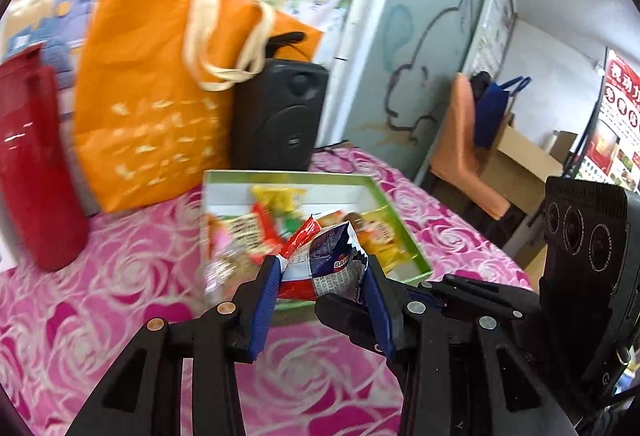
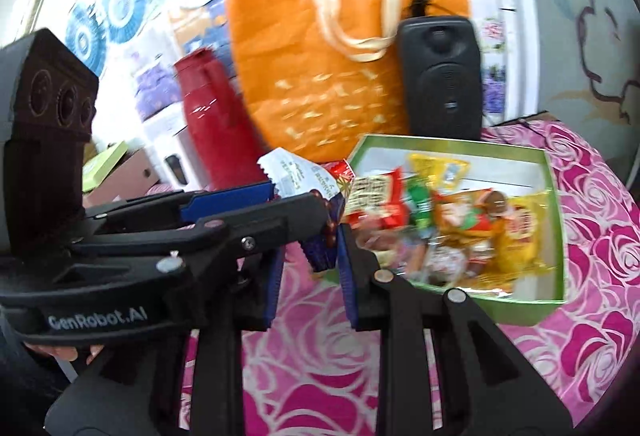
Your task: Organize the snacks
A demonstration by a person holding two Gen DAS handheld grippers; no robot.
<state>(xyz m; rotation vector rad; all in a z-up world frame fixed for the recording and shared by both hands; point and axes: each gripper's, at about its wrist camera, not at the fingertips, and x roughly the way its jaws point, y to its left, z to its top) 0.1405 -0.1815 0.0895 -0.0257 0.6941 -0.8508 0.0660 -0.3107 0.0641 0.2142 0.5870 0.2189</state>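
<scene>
My left gripper [image 1: 322, 286] is clamped on a blue-and-red snack packet [image 1: 324, 260] just short of the green box [image 1: 404, 232] dead ahead, packet upright; right gripper [image 2: 308, 268] beside it, jaws apart, nothing visibly between them.

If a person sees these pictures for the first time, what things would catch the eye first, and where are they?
Most striking is the orange bag with pale handles, standing at the back of the table between a red jug and a black speaker. In front of them a green box full of bright snack packets sits on the pink rose tablecloth. Nearest, the left gripper holds a blue and red snack packet by the box.
</scene>
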